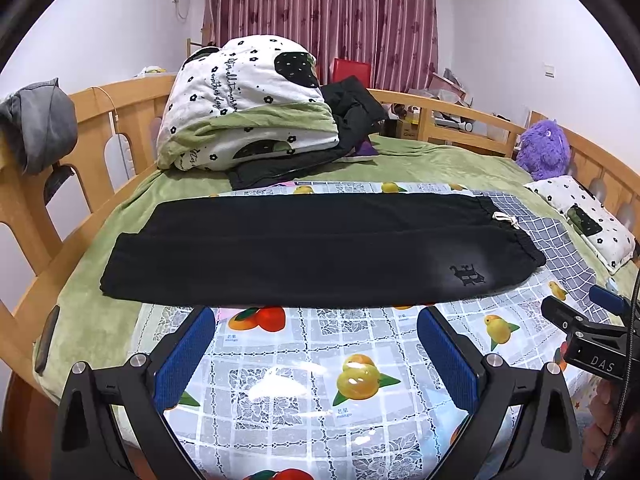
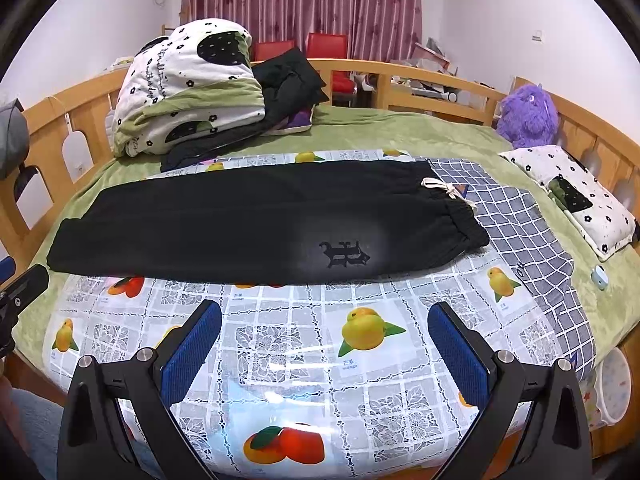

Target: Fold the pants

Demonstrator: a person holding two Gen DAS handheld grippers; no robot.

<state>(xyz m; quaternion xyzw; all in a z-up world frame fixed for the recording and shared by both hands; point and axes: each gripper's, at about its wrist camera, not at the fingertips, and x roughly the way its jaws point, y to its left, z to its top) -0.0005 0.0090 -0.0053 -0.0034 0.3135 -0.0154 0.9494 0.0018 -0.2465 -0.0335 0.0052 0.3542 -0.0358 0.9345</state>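
Black pants [image 1: 312, 248] lie flat and lengthwise across a fruit-printed plastic sheet [image 1: 320, 364] spread on the bed [image 1: 100, 312], already doubled leg over leg, with the elastic waistband and its pale drawstring [image 1: 506, 218] at the right and the cuffs at the left. A small dark emblem [image 2: 345, 255] shows on the near layer close to the waistband. Under the waistband end, a grey checked cloth [image 2: 532, 248] runs off to the right over the green blanket. The left gripper [image 1: 316, 350] hovers above the sheet just near of the pants, its blue-padded fingers [image 1: 186, 356] spread wide and grasping nothing. The right gripper [image 2: 324, 344] hangs likewise over the near part of the sheet, fingers [image 2: 460, 354] released and apart, touching no cloth. At the far left of the bed sits a folded white quilt with black flowers [image 1: 244, 108], with dark clothing [image 1: 352, 112] piled beside it. A purple plush toy [image 2: 528, 116] sits at the far right by the wooden rail [image 1: 460, 108], near a small flowered pillow [image 2: 572, 196]. Dark red curtains [image 1: 320, 12] hang behind.
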